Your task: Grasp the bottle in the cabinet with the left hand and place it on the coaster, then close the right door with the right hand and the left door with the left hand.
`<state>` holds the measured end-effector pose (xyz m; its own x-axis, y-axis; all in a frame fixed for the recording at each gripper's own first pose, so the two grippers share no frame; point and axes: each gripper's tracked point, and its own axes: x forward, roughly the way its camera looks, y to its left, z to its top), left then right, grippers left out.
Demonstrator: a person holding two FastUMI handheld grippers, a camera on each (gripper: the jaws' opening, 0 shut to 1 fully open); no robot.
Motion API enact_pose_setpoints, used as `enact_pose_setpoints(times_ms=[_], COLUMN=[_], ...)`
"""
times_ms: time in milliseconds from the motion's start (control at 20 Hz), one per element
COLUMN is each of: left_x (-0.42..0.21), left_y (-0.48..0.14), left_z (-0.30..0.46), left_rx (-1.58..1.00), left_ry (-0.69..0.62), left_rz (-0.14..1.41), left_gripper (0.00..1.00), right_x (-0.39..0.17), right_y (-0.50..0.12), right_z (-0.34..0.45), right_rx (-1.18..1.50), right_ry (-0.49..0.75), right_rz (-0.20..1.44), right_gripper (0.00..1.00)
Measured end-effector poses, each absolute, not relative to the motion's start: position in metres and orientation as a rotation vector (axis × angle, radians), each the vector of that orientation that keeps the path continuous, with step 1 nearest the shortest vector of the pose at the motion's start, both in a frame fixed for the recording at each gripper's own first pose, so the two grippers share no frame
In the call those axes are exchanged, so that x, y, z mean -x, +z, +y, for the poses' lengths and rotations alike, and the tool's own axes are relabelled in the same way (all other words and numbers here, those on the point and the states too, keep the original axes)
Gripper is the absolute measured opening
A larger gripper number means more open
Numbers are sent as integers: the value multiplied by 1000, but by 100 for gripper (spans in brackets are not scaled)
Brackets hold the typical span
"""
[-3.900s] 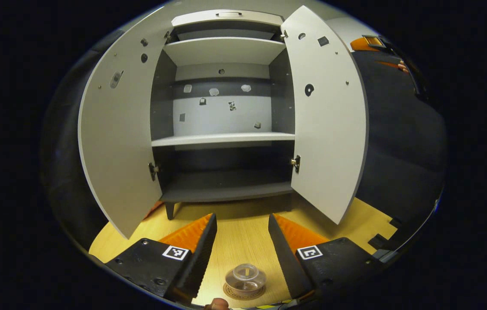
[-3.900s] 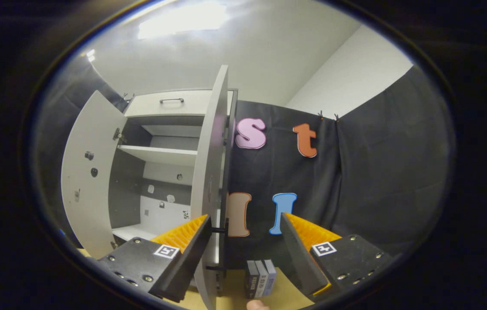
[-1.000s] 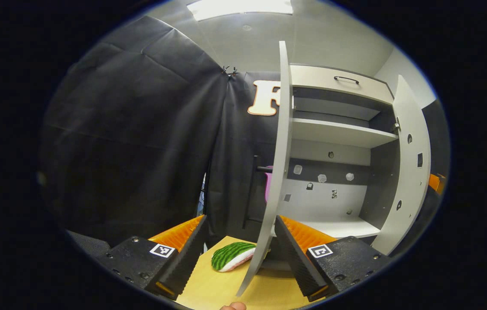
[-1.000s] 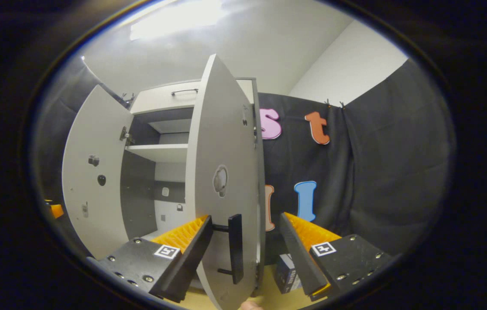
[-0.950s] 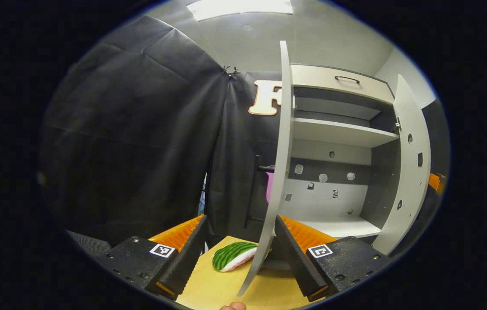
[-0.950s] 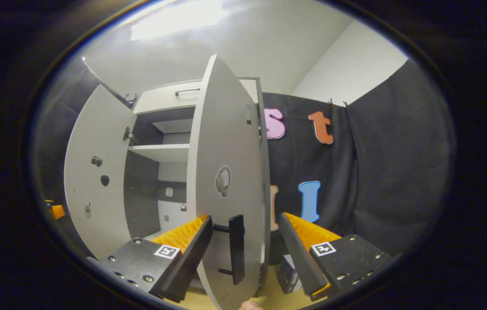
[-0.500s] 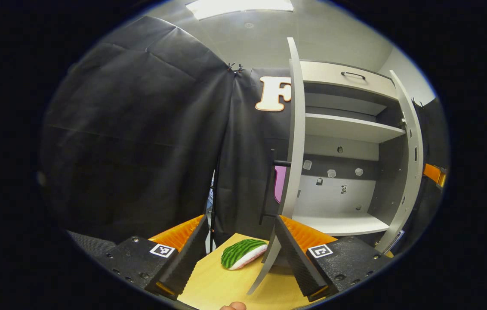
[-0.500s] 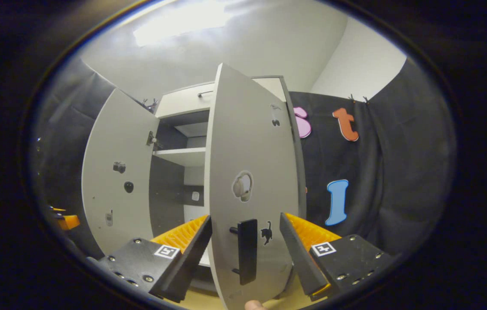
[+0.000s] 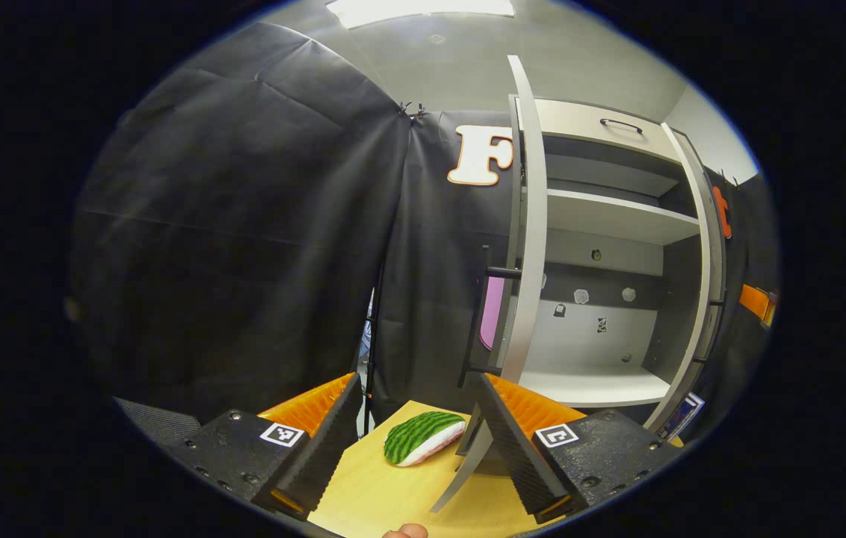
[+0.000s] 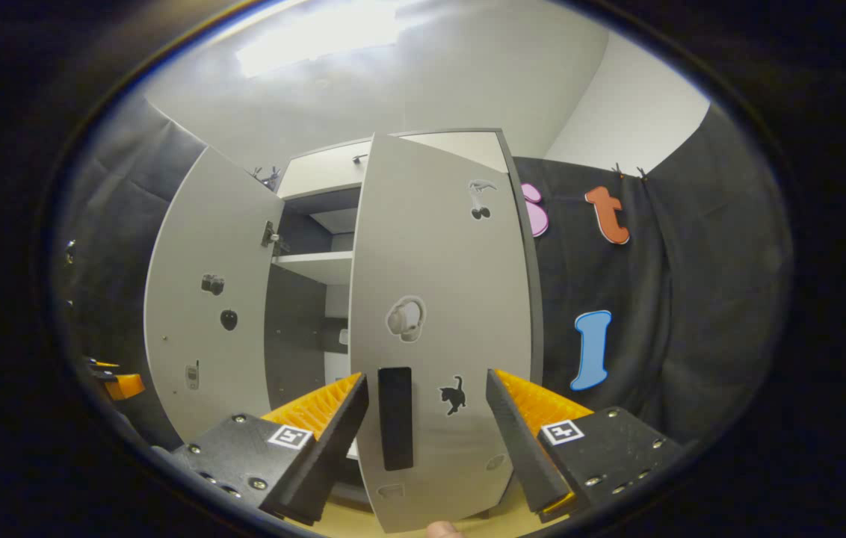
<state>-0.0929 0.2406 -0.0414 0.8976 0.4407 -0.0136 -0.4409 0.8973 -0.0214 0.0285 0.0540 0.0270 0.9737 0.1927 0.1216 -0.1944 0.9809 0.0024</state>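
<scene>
My right tongs (image 10: pixel 427 441) are wide open and hold nothing. The right door (image 10: pixel 442 314) of the cabinet (image 9: pixel 602 224) fills the space just ahead of them, and I see its outer face. Its dark handle (image 10: pixel 395 428) stands upright between my two fingers, but I cannot tell if anything touches it. The door is partly swung shut. To its left I can see a shelf (image 10: pixel 315 265) inside the cabinet and the left door (image 10: pixel 202 299), which stands wide open.

My left tongs (image 9: pixel 417 441) are wide open too, with nothing in them. The left door's edge (image 9: pixel 528 224) rises up just beside my right finger (image 9: pixel 513 448). A green striped cushion (image 9: pixel 423 437) lies on the yellow counter (image 9: pixel 386 493) between my fingers, farther off. I cannot see the bottle or the coaster from here.
</scene>
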Motion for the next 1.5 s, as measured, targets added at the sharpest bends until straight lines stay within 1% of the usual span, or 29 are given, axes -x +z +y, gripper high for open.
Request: enact_pose_setpoints(times_ms=[400, 450, 500, 600, 650, 750, 950, 1000, 1150, 1250, 1300, 1350, 1400, 1450, 1500], left_x=[81, 79, 77, 73, 72, 71, 66, 65, 63, 61, 60, 60, 60, 60, 60], left_y=[-49, -49, -49, -48, -48, -48, -48, -47, -48, -49, -49, -49, -48, -48, -49], left_z=[248, 248, 249, 251, 251, 249, 248, 247, 246, 248, 248, 247, 248, 247, 247], left_rx=[24, 25, 25, 24, 23, 21, 18, 17, 15, 7, 6, 6, 8, 10, 11], left_ry=[451, 450, 448, 447, 448, 446, 441, 440, 437, 446, 447, 447, 446, 446, 445], left_rz=[30, 31, 32, 35, 36, 39, 43, 44, 47, 51, 53, 52, 52, 54, 56], left_gripper=[93, 96, 93, 93, 97, 97, 100, 97, 96, 92, 96, 96, 93, 93, 100], right_x=[-29, -29, -29, -29, -30, -30, -30, -30, -31, -31, -30, -31, -31, -31, -31], right_y=[25, 24, 24, 24, 24, 24, 23, 23, 23, 24, 24, 24, 23, 23, 23], right_z=[54, 54, 54, 54, 54, 55, 55, 54, 54, 54, 54, 53, 53, 53, 53], right_rx=[-11, -10, -8, -6, -4, -1, -1, -1, -1, 0, 0, 1, 1, 1, -1], right_ry=[180, 179, 177, 176, 176, 176, 172, 170, 166, 163, 162, 160, 159, 158, 159], right_rz=[-122, -122, -122, -121, -120, -118, -116, -115, -114, -113, -113, -113, -111, -109, -108], right_gripper=[95, 95, 95, 95, 95, 95, 95, 95, 95, 95, 95, 95, 92, 92, 92])
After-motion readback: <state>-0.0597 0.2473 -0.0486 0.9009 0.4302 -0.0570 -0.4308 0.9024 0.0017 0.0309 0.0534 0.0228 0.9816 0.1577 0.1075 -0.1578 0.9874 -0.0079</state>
